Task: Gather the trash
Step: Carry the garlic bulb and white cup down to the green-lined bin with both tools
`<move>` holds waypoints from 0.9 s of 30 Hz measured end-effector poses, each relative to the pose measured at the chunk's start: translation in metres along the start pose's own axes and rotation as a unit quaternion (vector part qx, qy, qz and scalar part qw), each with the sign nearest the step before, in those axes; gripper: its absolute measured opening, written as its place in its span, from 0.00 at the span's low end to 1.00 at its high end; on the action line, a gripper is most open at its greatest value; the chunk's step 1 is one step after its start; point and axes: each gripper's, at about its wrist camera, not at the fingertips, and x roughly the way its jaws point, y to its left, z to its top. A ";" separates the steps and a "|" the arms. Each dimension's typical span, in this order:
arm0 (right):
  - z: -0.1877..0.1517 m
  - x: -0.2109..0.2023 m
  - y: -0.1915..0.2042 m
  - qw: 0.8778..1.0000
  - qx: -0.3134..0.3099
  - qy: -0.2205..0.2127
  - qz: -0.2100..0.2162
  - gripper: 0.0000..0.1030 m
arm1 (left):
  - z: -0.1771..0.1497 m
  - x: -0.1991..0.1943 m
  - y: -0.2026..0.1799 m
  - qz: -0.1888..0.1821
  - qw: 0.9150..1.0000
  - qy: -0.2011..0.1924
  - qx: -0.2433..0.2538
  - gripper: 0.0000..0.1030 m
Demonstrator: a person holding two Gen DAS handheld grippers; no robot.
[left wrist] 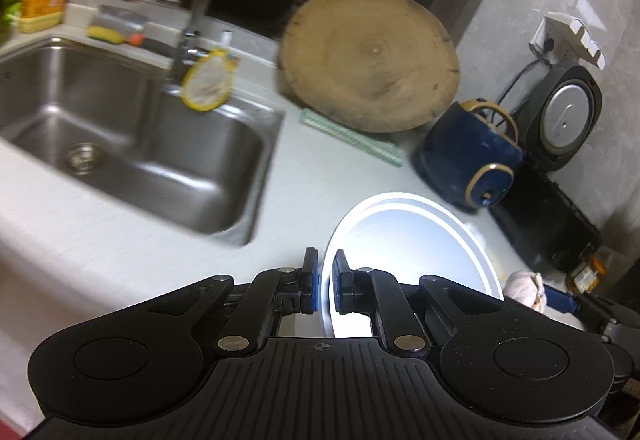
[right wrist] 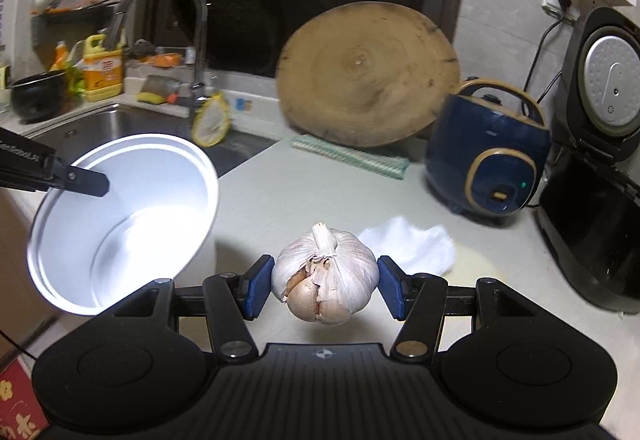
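Note:
My right gripper is shut on a whole garlic bulb with loose papery skin, held above the pale counter. The bulb also shows at the right edge of the left wrist view as the garlic bulb. My left gripper is shut on the thin rim of a white round container, which it holds tilted. In the right wrist view the same white container hangs empty at the left, one left finger over its rim. A crumpled white tissue lies on the counter behind the garlic.
A steel sink with a tall faucet lies to the left. A round wooden board leans on the wall over a green cloth. A blue cooker and an open black rice cooker stand at the right.

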 end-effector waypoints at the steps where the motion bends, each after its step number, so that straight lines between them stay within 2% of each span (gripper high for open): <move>1: -0.007 -0.007 0.007 1.000 0.002 0.003 0.002 0.54 | -0.007 -0.012 0.006 0.008 1.000 -0.002 0.005 0.10; 4: -0.031 -0.022 0.029 1.000 0.008 0.026 0.006 0.54 | -0.029 -0.043 0.027 0.037 0.999 -0.003 0.013 0.10; 9: -0.072 -0.041 0.059 0.997 0.016 0.072 0.020 0.54 | -0.060 -0.080 0.073 0.093 0.996 0.016 0.000 0.10; 14: -0.111 -0.058 0.071 0.994 0.004 0.111 0.023 0.54 | -0.095 -0.119 0.117 0.158 0.987 0.017 -0.030 0.10; 18: -0.145 -0.066 0.065 0.989 0.006 0.144 0.008 0.54 | -0.128 -0.122 0.138 0.196 0.978 0.053 -0.046 0.10; 21: -0.175 -0.079 0.051 0.983 0.046 0.177 -0.011 0.54 | -0.153 -0.117 0.144 0.210 0.971 0.098 -0.060 0.10; 23: -0.194 -0.095 0.043 0.978 0.079 0.191 -0.021 0.54 | -0.169 -0.106 0.143 0.189 0.969 0.143 -0.064 0.10; 25: -0.215 -0.112 0.038 0.973 0.107 0.202 -0.030 0.54 | -0.187 -0.088 0.136 0.178 0.966 0.182 -0.047 0.10; 27: -0.235 -0.121 0.037 0.965 0.130 0.227 -0.036 0.54 | -0.204 -0.065 0.132 0.164 0.963 0.209 -0.041 0.11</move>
